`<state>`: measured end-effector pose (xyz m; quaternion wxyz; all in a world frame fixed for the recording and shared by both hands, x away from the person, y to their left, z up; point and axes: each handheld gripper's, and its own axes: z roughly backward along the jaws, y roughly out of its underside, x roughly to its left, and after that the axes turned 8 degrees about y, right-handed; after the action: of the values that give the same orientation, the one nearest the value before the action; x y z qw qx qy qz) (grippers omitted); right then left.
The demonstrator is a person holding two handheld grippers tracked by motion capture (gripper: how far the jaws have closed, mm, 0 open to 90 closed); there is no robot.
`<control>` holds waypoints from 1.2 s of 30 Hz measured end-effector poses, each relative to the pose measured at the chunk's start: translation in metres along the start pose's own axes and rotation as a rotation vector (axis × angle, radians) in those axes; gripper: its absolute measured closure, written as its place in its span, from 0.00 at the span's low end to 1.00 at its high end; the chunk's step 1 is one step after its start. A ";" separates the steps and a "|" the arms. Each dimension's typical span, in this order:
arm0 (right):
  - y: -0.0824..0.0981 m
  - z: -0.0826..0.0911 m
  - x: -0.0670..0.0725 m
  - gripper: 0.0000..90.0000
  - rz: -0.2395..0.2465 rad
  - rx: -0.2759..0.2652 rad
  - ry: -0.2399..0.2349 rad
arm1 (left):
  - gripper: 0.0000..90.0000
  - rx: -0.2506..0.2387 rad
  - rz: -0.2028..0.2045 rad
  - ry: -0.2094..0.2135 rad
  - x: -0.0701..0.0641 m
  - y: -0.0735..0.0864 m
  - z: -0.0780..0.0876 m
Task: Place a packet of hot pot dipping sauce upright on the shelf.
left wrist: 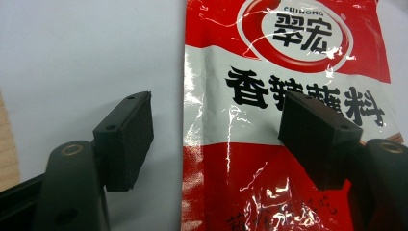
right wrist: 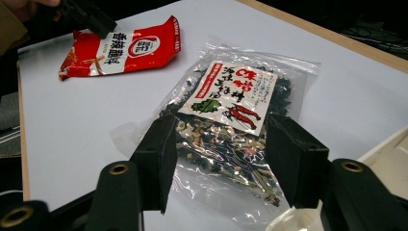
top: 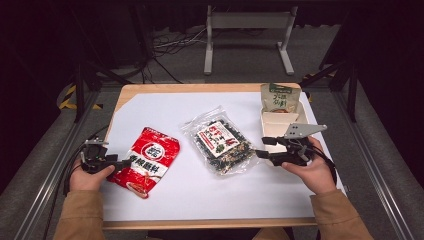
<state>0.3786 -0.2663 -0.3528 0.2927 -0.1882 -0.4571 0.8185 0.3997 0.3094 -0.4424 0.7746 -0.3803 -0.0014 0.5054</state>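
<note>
The left gripper (left wrist: 216, 139), jaws spread, straddles the edge of a glossy red-and-white foil sachet (top: 148, 160) on the white table sheet (top: 210, 192). The right gripper (right wrist: 223, 166), also spread, frames a clear bag of dark dried greens (right wrist: 231, 125) just beside the sachet.

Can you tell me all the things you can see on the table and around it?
Red sauce packet: one, red and white with black writing, left part of the table, its edge between the left tool's open jaws.
Clear bag of dried seaweed mix: one, see-through with dark bits and a white and red label, middle of the table.
Green snack pouch: one, green and beige, far right corner.
Beige tray: one, just in front of the pouch.
Table: one, wooden edge, white cover.
Metal frame: one, grey, on the floor behind.
Left tool: one, black, open.
Right tool: one, black, open.
Hands: two, tan sleeves, bottom.
</note>
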 end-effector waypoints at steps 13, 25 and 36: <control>0.002 -0.002 -0.002 0.49 -0.021 -0.016 -0.022 | 0.33 -0.015 -0.010 0.061 -0.004 0.000 -0.006; 0.002 -0.002 -0.001 0.48 -0.014 -0.015 -0.017 | 0.46 0.025 -0.011 -0.001 -0.011 -0.001 -0.005; 0.002 -0.003 0.000 0.48 -0.010 -0.013 -0.019 | 0.73 0.027 -0.011 0.028 -0.017 0.000 -0.004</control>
<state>0.3800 -0.2648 -0.3561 0.2912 -0.1798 -0.4660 0.8159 0.3931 0.2934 -0.4387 0.7823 -0.3770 0.0139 0.4956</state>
